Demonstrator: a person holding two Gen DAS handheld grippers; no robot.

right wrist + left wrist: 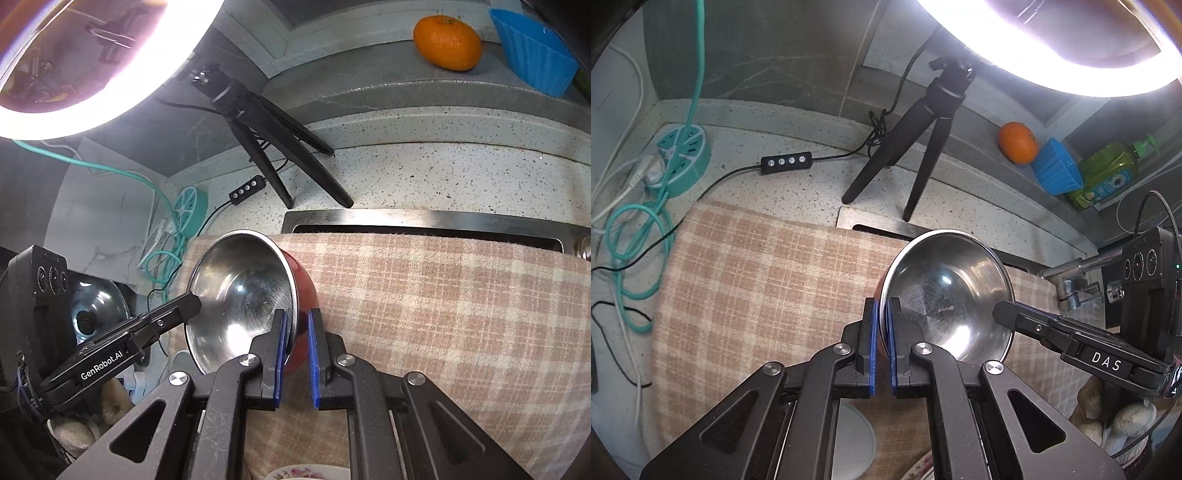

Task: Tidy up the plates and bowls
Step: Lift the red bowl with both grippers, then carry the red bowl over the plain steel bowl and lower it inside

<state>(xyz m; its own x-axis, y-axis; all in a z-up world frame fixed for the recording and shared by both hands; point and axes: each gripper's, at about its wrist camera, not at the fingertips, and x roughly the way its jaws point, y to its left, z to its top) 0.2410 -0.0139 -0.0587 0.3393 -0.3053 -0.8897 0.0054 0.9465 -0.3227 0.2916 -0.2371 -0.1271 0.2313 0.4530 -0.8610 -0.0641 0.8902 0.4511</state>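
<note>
Both wrist cameras look steeply down, close over the checked cloth (757, 266). Each sees the bowl (945, 291) from opposite rims; the tripod (273, 147) stands near twelve o'clock, apparently shared.

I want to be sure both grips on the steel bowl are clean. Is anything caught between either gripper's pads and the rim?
Nothing visible. The left gripper and the right gripper each clamp straight onto opposite sides of the bowl rim, pads on bare metal and red outer wall. The checked cloth lies behind it, not pinched.
</note>
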